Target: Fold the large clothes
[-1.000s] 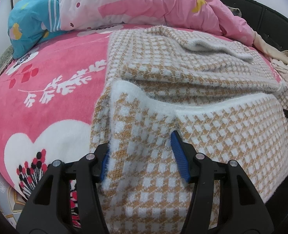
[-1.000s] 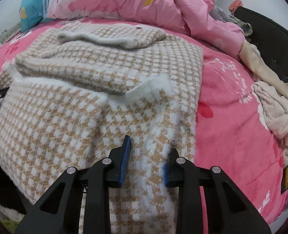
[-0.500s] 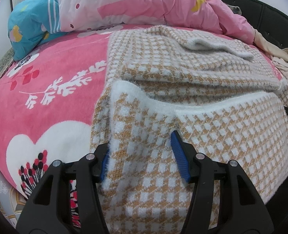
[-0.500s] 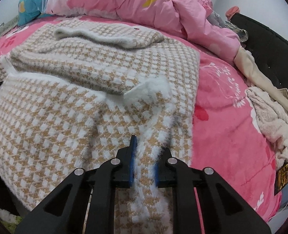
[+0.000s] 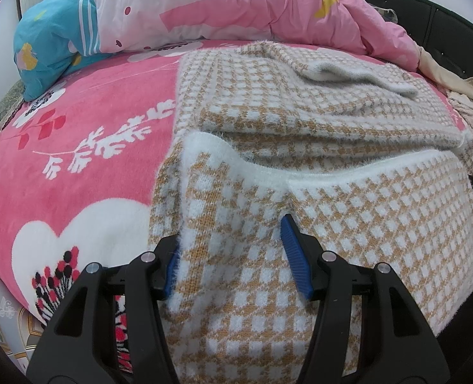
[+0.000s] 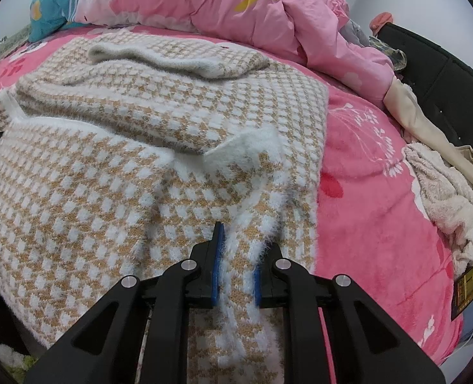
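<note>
Fuzzy tan-and-white checked sweater lies on the pink blanket, filling the frame's middle. At the bottom, the right gripper has just squeezed narrow onto a sweater fold. The left gripper stands wide around the sweater's edge. A pink quilt is piled along the top.

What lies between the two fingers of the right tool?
In the right wrist view, a bunched fold of the checked sweater lies between the right tool fingers, which have just been closing and pinch it.
</note>
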Available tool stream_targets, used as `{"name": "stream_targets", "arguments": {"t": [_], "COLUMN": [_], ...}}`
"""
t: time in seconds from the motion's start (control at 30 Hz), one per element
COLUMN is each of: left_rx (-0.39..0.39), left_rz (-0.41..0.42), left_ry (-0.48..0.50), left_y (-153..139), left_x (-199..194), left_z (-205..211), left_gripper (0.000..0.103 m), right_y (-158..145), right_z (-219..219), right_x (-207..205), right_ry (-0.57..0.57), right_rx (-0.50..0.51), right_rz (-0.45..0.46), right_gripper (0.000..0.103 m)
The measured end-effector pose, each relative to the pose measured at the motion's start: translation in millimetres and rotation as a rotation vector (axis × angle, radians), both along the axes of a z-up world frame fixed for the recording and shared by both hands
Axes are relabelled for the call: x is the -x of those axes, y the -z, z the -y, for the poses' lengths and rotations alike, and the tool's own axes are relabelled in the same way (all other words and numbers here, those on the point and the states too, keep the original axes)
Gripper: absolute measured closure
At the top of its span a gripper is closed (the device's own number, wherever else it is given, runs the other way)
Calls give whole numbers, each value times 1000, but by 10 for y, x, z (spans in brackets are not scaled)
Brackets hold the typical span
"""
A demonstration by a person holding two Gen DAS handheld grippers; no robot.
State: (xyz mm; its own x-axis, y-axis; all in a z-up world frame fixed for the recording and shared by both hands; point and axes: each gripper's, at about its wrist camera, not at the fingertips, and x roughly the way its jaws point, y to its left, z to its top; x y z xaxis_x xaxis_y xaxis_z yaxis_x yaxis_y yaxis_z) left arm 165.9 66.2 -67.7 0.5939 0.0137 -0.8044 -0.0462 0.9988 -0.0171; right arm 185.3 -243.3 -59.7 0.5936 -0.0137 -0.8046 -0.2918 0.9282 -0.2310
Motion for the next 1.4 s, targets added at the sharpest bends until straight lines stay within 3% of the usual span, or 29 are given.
{"name": "stream_targets", "arguments": {"t": [0.53,0.6,0.7,0.8,0.97,1.1,1.23,1.4], "left_rx": [9,44,47,67,34,-16,-15,-41], "left_rz": [14,31,106,158,316,379,412,521], "left_ry": [1,-4,2,26,133,176,148,131], "left_y": [-25,-66,-198,-349,-716,-896,-1047,-1381], "left_x": [22,47,160,313,812,1086,1043,721], "left_z": [-28,-71,-139,-200,-79,4,-70,-175], "left_gripper": [48,56,84,93,95,96,96,96], "right_y": [-3,-34,-143,-309,-582,-728,-872,-1162], "right_z": [28,33,19,2,-55,-65,-6,26], "right_x": [-6,14,122,314,736,944,921,634], "right_ry": [0,2,6,20,26,44,61,51], "right_rx": [-20,-34,-20,-18,19,20,-55,-69], "right_rz": [4,21,81,153,290,363,403,515], "right_gripper": [88,90,93,94,94,94,94,94]}}
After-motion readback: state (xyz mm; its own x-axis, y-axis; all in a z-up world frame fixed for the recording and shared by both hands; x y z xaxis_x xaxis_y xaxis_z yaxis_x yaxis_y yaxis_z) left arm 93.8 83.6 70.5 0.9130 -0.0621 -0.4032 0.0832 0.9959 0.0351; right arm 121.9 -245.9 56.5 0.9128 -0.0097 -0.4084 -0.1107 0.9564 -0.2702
